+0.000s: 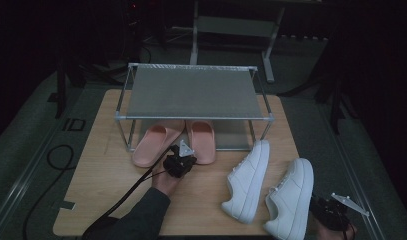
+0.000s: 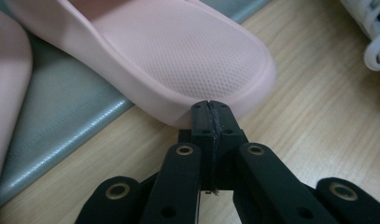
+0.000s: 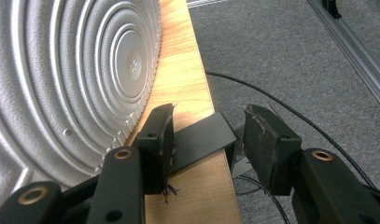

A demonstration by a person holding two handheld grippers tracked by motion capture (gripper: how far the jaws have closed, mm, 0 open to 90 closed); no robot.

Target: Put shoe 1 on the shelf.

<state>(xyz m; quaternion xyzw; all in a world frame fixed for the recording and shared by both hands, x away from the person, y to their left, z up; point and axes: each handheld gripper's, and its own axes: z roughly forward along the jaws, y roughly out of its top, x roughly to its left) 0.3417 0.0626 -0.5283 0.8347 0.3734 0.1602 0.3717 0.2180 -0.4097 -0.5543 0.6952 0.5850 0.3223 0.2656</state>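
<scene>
pink slides (image 1: 156, 142) sit side by side at the front of the low metal rack (image 1: 191, 95), their toes under its mesh shelf and on the grey mat (image 2: 61, 116) of the lower tier, their heels sticking out over the wooden table (image 1: 106, 190). the left hand-held gripper (image 1: 180, 161) is at the heel of the right-hand slide (image 2: 178, 51); in the left gripper view its jaws are clenched together with nothing between them, and their tips meet the rounded heel rim, so this reads as a push with a closed tool rather than a grasp. the main risk, as i judge it, is that a nudge from a narrow point glances off the curved, soft heel, turning the slide crooked instead of sending it straight in, or driving it against its twin, which lies just beside it. the edge of the mat (a slight step up from the wood) could also catch the sole and make the slide tip or ride up. two white sneakers (image 1: 248, 182) lie near on the table to the right, apart from the slides. the right hand-held gripper (image 3: 208, 140) waits at the table's near right corner, released, its jaws standing apart over the table edge, beside the ribbed grey sole (image 3: 61, 79) of the nearer sneaker (image 1: 291, 200); a careless move there could knock that shoe off the edge.
</scene>
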